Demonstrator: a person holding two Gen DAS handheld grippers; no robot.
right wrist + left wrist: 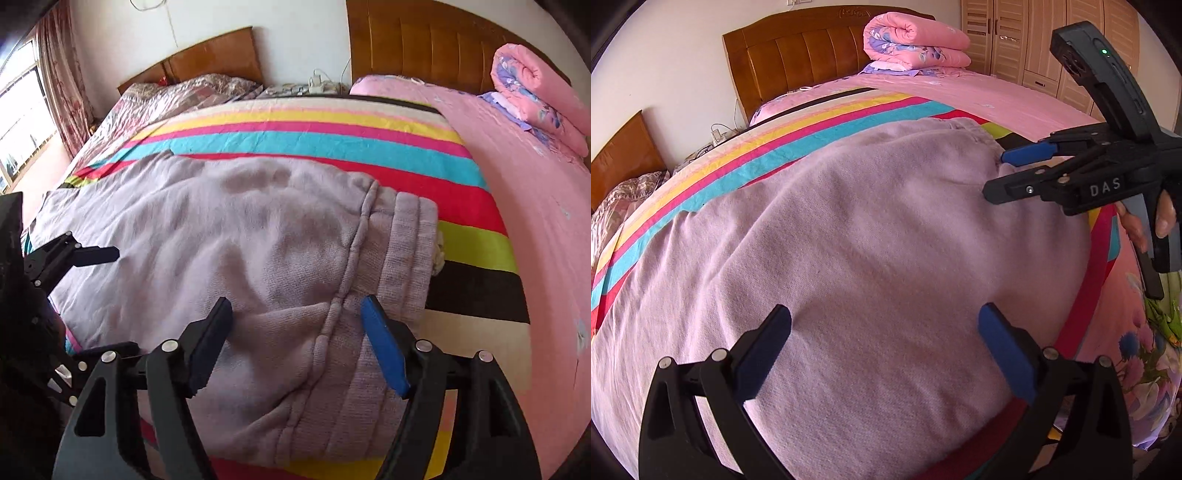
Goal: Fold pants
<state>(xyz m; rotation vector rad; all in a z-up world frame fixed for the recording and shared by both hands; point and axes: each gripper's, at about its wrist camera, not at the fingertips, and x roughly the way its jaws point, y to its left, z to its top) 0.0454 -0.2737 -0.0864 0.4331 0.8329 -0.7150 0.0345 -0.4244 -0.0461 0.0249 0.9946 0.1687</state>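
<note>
In the left wrist view, one pair of lilac pants [857,236] is seen spread flat across one striped sheet [798,118], which is laid on a bed covered in pink [1015,99]. One rolled pink quilt [916,40] is stacked near one wooden headboard [798,55], and one wardrobe [1045,40] is seen behind. A second bed [624,195] is partly shown at the left edge. Two grippers are counted. The left gripper [884,334] is held just above the pants with its jaws spread wide; nothing is gripped between them. The right gripper [997,173] is seen at the right, by the waistband end of the pants, its jaws parted by a narrow gap; whether cloth is pinched there cannot be told from this view.

In the right wrist view, the same single pair of pants [229,229] is shown with its ribbed waistband [406,258] lying towards the right on the striped sheet [332,133]. The right gripper [295,328] is held over the waistband seam, jaws wide apart, with fabric lying beneath but not clamped. The left gripper [110,295] is seen at the left edge over the leg portion, its jaws open. Two headboards are counted, and one quilt [535,96].
</note>
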